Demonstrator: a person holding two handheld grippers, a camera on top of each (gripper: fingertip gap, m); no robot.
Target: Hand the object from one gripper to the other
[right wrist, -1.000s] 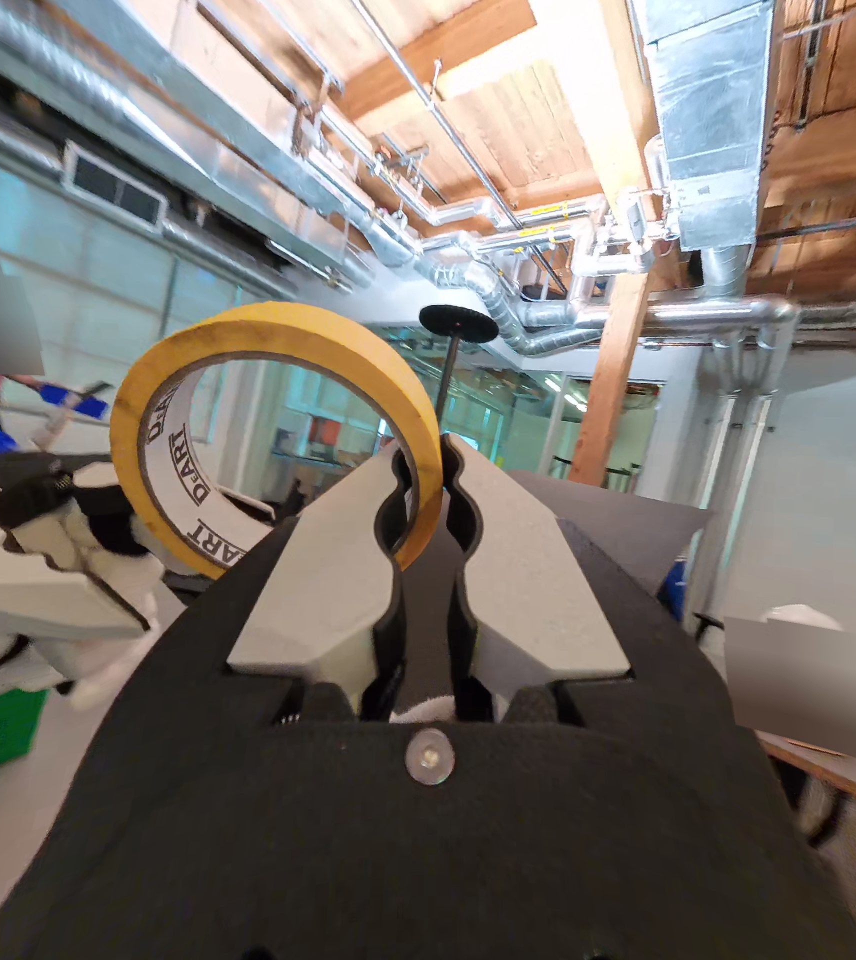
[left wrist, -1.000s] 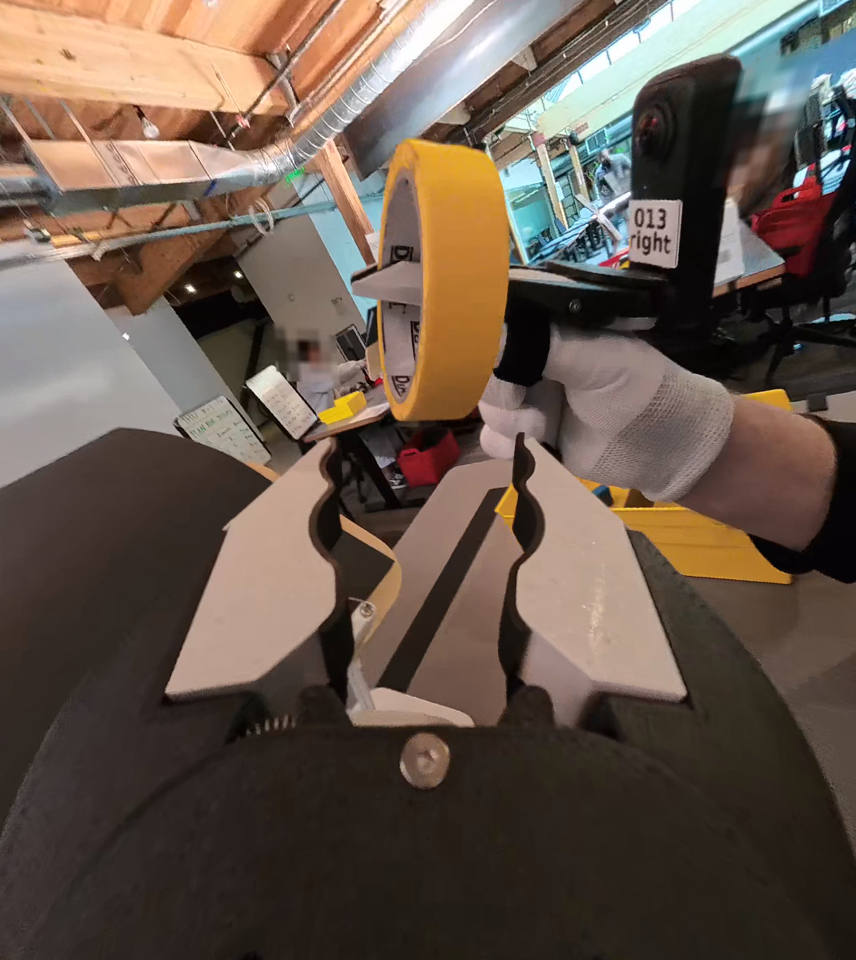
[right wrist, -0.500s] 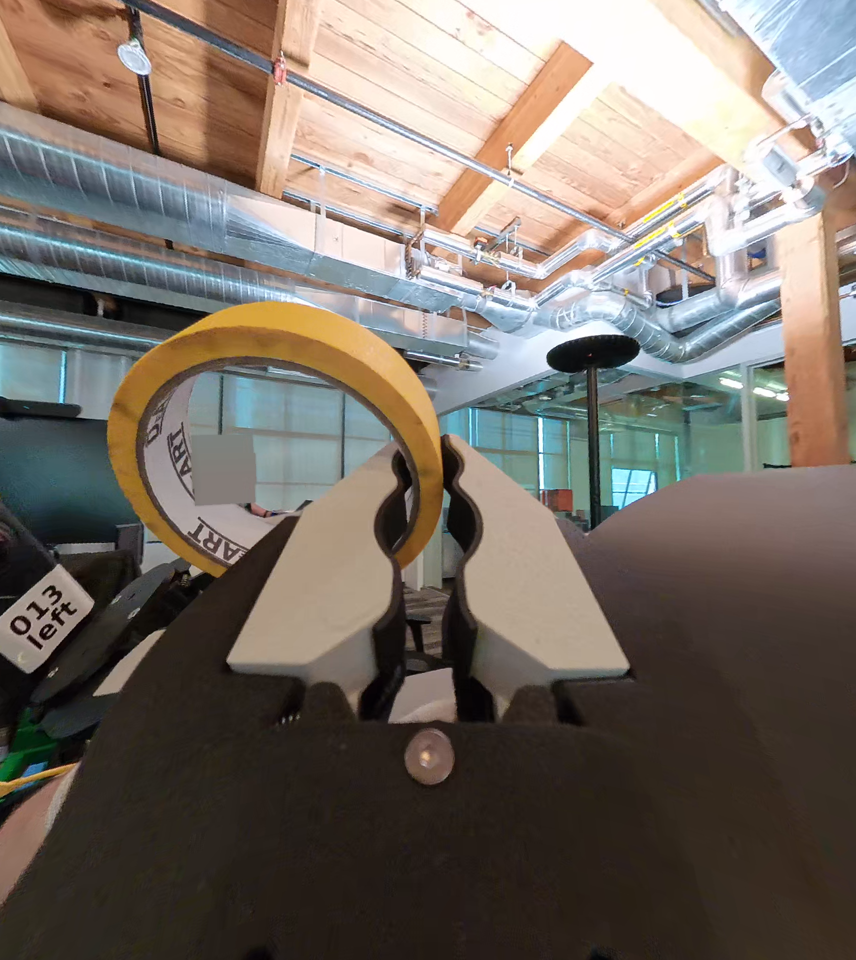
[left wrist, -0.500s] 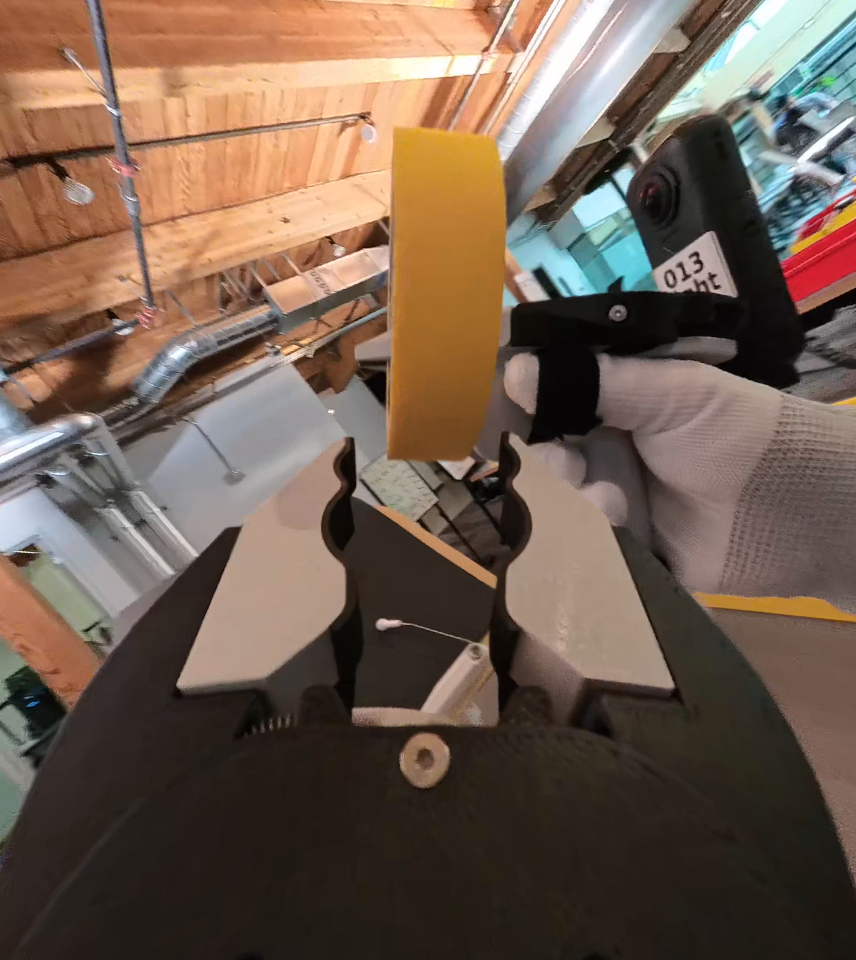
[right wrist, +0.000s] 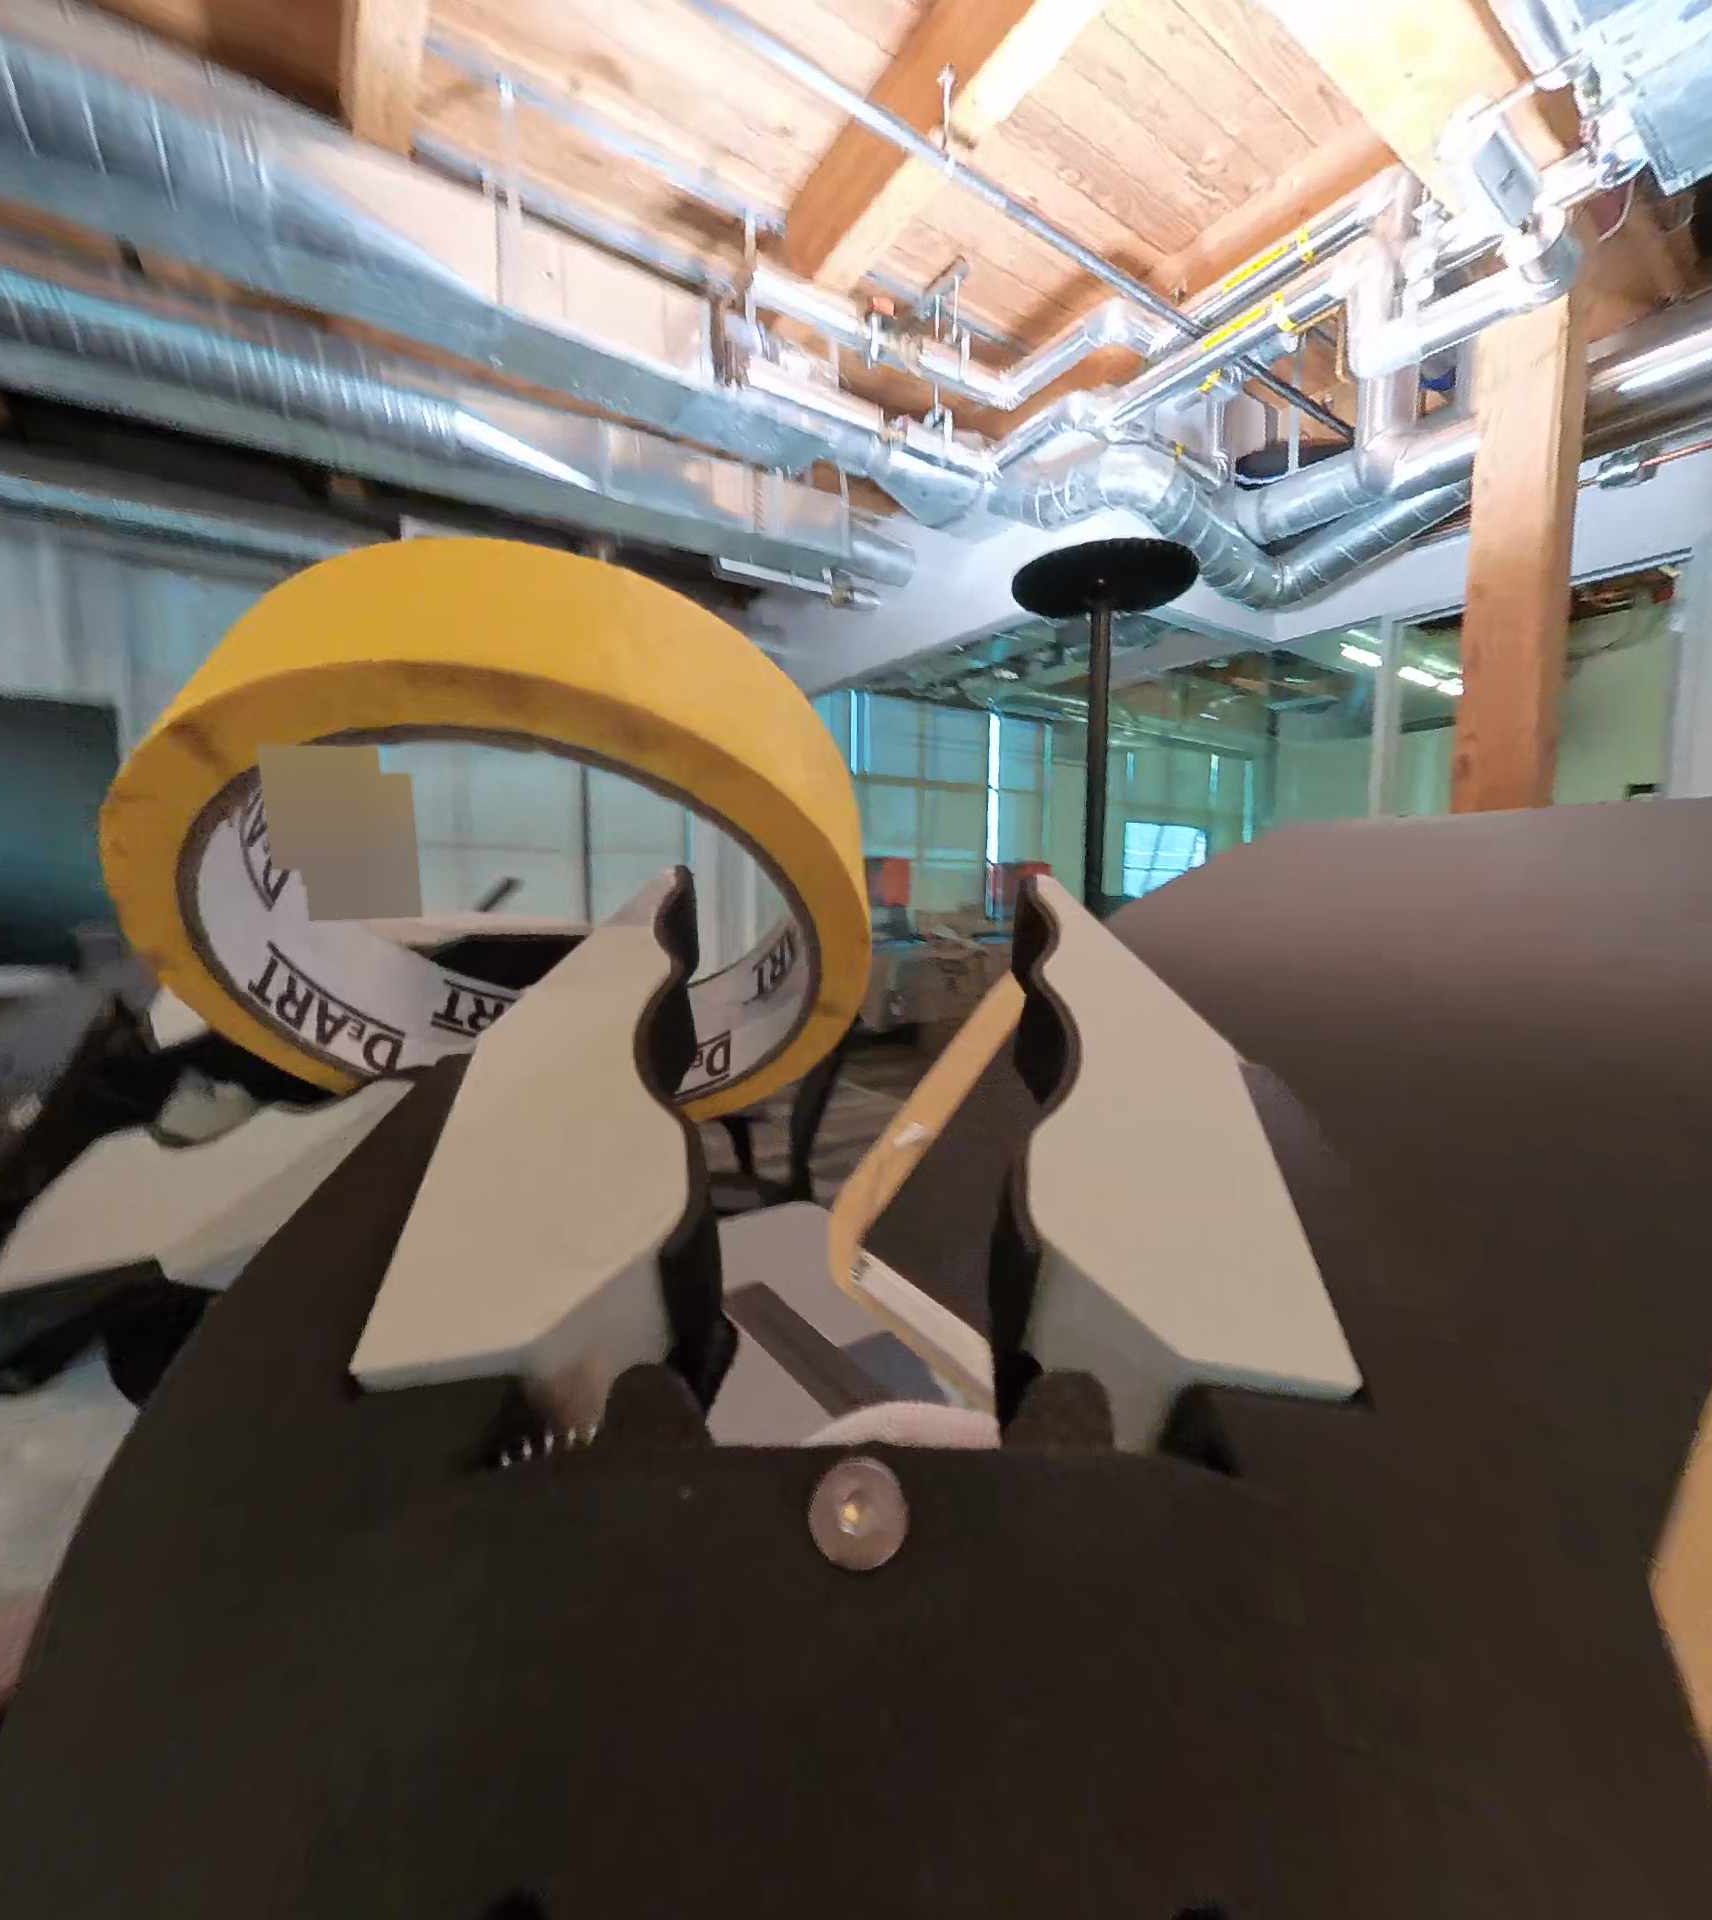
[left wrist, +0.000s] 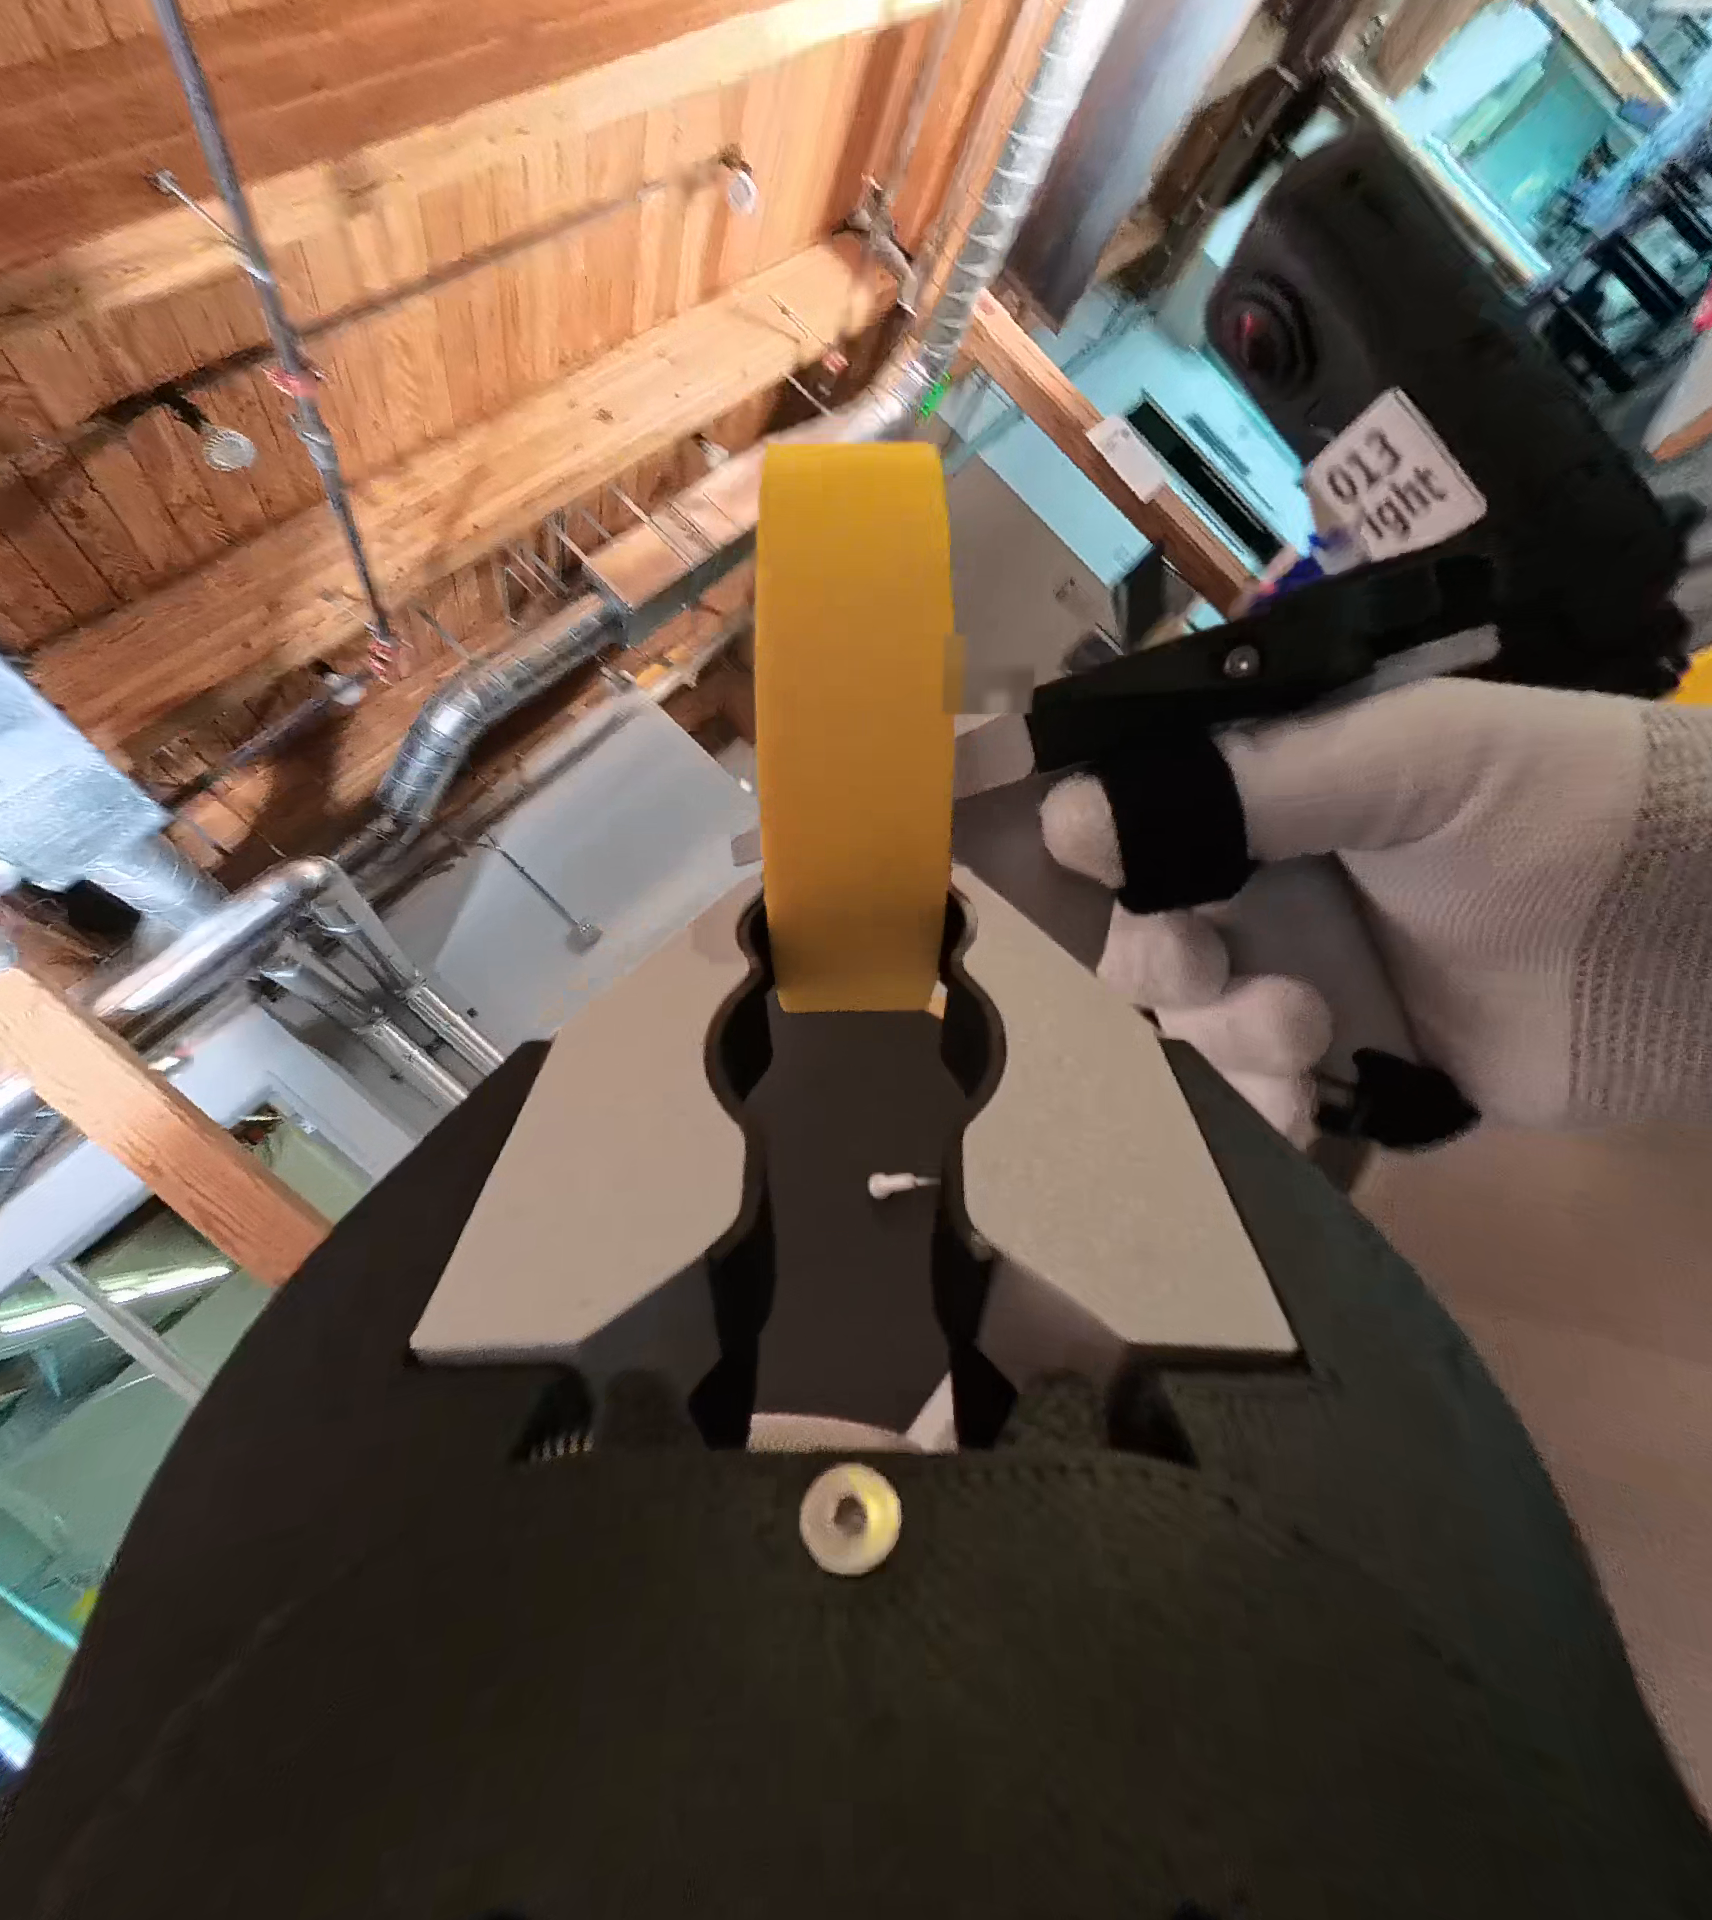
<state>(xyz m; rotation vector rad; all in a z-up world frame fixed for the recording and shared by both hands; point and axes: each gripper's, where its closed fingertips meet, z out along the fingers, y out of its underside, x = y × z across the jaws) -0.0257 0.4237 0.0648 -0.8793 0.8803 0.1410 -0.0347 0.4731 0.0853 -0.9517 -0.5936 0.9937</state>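
Observation:
A yellow tape roll (left wrist: 852,727) stands edge-on between the fingertips of my left gripper (left wrist: 852,914), which is shut on its lower rim. In the right wrist view the roll (right wrist: 519,644) sits left of centre, tilted, showing its white inner core. My right gripper (right wrist: 852,904) is open. Its left finger reaches through the roll's hole and its right finger stands outside, both clear of the roll's wall. The right gripper (left wrist: 997,748) also shows in the left wrist view, held by a white-gloved hand (left wrist: 1454,883). The left gripper's grey fingers (right wrist: 156,1205) show under the roll.
Both grippers are raised and point up toward a wooden ceiling with metal ducts (right wrist: 1195,520). A black pole with a disc top (right wrist: 1101,727) and a wooden post (right wrist: 1517,571) stand behind. A dark panel (right wrist: 1506,1039) fills the right side.
My left gripper has moved up to the roll and shut on its lower rim. My right gripper, shut on the roll's wall before, has opened. The roll now tilts.

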